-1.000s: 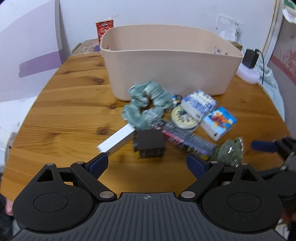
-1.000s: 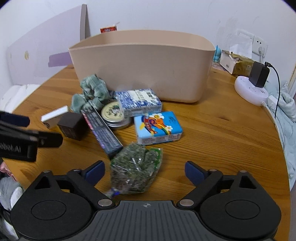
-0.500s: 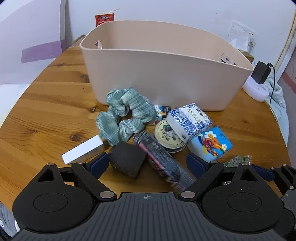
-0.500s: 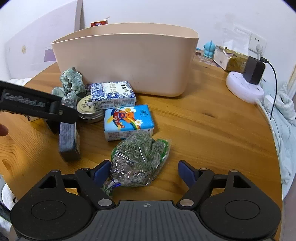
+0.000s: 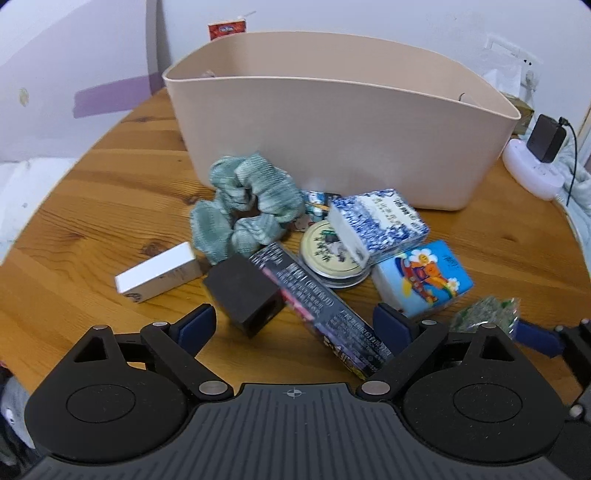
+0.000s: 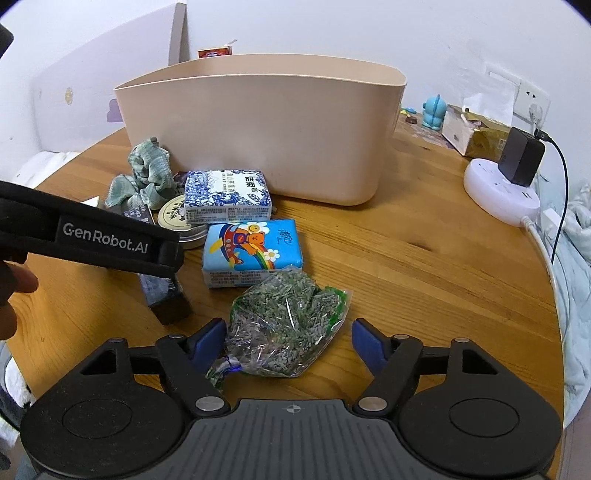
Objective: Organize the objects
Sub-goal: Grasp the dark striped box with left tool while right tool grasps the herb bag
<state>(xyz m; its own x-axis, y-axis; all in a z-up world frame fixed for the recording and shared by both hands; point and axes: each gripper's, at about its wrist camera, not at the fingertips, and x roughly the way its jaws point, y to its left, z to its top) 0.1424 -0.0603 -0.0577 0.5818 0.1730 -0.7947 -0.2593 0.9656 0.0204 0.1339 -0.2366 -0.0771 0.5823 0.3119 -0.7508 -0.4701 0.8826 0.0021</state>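
Observation:
A beige tub stands at the back of the round wooden table. In front of it lie a green scrunchie, a white box, a round tin, and two tissue packs, blue-white and cartoon blue. My left gripper is open, with a black cube and a long dark box between its fingers. My right gripper has its jaws closing around a clear bag of dried herbs. The right pad stands clear of the bag.
A white power strip with a black charger sits at the right table edge. A tissue box and a blue figurine stand behind it. A red carton peeks from behind the tub. A hand shows at the left.
My left gripper moved in over the pile, so the cube and long box now sit between its fingers. My right gripper's jaws narrowed around the herb bag.

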